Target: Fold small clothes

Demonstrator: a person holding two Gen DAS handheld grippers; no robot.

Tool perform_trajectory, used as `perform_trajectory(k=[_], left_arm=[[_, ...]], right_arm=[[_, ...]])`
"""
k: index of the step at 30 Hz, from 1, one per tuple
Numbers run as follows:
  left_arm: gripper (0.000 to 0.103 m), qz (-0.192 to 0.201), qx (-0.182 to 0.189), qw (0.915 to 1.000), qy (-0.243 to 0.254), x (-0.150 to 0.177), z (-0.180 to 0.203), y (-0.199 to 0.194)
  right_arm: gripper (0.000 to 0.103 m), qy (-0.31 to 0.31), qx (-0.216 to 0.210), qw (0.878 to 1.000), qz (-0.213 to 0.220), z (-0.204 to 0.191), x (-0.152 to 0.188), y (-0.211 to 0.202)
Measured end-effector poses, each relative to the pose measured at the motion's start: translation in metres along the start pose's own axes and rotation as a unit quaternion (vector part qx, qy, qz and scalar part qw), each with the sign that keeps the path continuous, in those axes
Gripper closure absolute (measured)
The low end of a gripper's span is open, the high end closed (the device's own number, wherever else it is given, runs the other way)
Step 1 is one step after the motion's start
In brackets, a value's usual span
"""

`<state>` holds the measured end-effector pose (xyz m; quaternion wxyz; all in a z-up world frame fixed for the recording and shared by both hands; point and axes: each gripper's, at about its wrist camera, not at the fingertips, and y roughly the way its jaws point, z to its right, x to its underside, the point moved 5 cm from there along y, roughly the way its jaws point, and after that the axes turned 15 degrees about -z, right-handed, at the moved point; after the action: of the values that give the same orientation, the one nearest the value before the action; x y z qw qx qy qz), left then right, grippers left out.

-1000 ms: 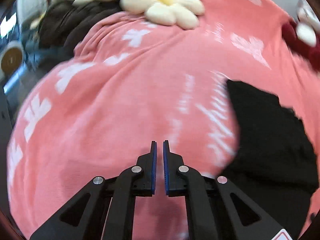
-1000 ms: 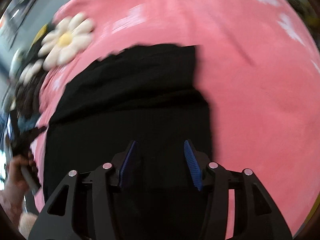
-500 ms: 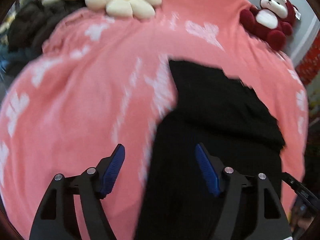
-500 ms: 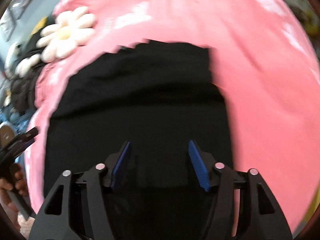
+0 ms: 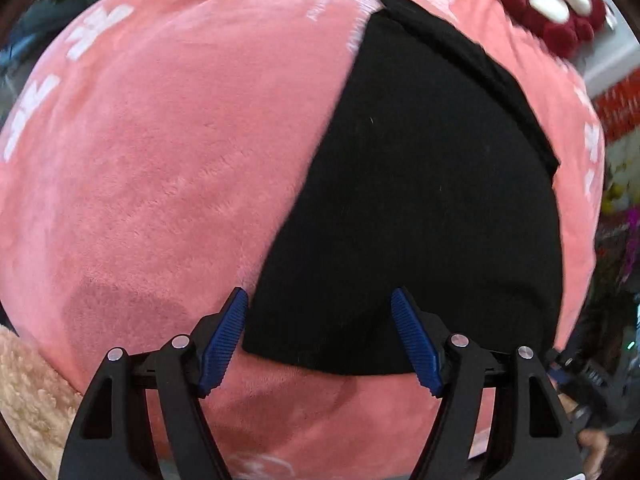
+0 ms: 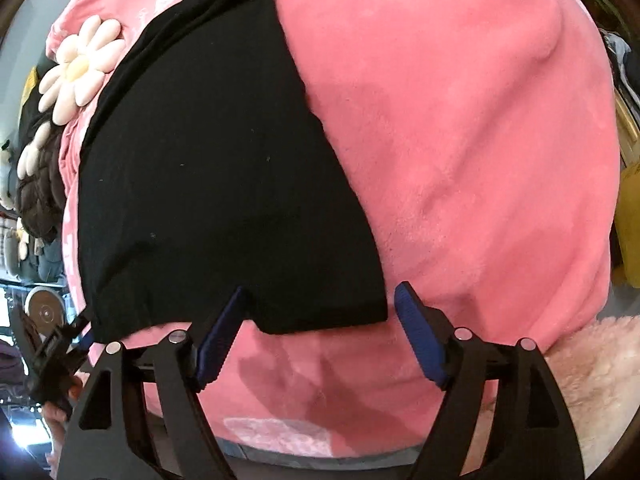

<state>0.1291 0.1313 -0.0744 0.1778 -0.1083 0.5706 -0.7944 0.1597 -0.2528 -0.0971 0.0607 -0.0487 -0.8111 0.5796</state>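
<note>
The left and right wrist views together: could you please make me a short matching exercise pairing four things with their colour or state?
1. garment
2. blanket
3. daisy cushion
4. left gripper

A. pink, plush
B. open, at the near hem
C. black, lying flat
D. cream petals, yellow centre

Pairs: 1-C, 2-A, 3-D, 4-B

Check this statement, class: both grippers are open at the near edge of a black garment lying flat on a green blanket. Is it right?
One detail is wrong: the blanket is pink, not green, as both wrist views show. Otherwise yes: the left gripper and right gripper are open at the black garment's near edge.
</note>
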Motion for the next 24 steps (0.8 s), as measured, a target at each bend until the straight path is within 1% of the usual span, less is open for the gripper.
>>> perform_trajectory(k=[2,4,5,6,7,8,9,10,12,13,16,18,21,24], left_arm=[[0.030,0.006,-0.002,1.0000,-0.001,-0.001,0.003,0.003],[0.031,0.010,0.007,0.9999,0.001,-0.002,0.005,0.003],[0.032,0.009,0.007,0.9999,0.005,-0.002,0.005,0.003],[0.044,0.009,0.008,0.9999,0.008,-0.002,0.005,0.002],[0.068,0.004,0.025,0.9996,0.008,0.000,0.005,0.000],[0.098,-0.005,0.050,0.9987,0.007,0.001,0.006,0.001],[0.097,-0.027,0.097,0.9949,0.002,0.004,0.008,0.004],[0.097,-0.030,0.108,0.9937,-0.002,0.006,0.008,0.005],[0.098,-0.020,0.097,0.9951,0.009,0.010,0.014,0.000],[0.098,-0.014,0.098,0.9951,0.007,0.011,0.015,-0.005],[0.098,0.004,0.123,0.9923,-0.013,0.014,0.013,-0.035],[0.098,0.012,0.128,0.9917,-0.006,0.018,0.013,-0.053],[0.098,0.012,0.128,0.9916,0.012,0.026,0.014,-0.078],[0.098,0.001,0.126,0.9918,0.023,0.044,0.015,-0.096]], right_arm=[[0.027,0.011,-0.017,1.000,0.010,0.003,-0.005,0.000],[0.028,0.013,-0.022,0.999,0.024,0.005,-0.011,0.001],[0.039,0.003,-0.014,0.999,0.029,0.002,-0.012,0.000],[0.050,-0.005,-0.006,0.999,0.033,0.000,-0.012,-0.001],[0.079,-0.015,-0.014,0.999,0.031,-0.003,-0.012,-0.001],[0.094,-0.017,-0.043,0.999,0.021,-0.004,-0.009,0.000],[0.094,-0.016,-0.048,0.999,0.018,-0.005,-0.008,0.000],[0.095,-0.024,-0.044,0.998,0.024,-0.007,-0.006,-0.004],[0.095,-0.026,-0.052,0.998,0.032,-0.009,-0.002,-0.015],[0.095,-0.026,-0.062,0.997,0.044,-0.011,0.001,-0.029],[0.096,-0.030,-0.083,0.994,0.064,-0.016,0.009,-0.056],[0.096,-0.038,-0.095,0.992,0.073,-0.018,0.014,-0.075],[0.096,-0.050,-0.103,0.990,0.078,-0.017,0.030,-0.098],[0.096,-0.061,-0.100,0.990,0.072,-0.019,0.048,-0.105]])
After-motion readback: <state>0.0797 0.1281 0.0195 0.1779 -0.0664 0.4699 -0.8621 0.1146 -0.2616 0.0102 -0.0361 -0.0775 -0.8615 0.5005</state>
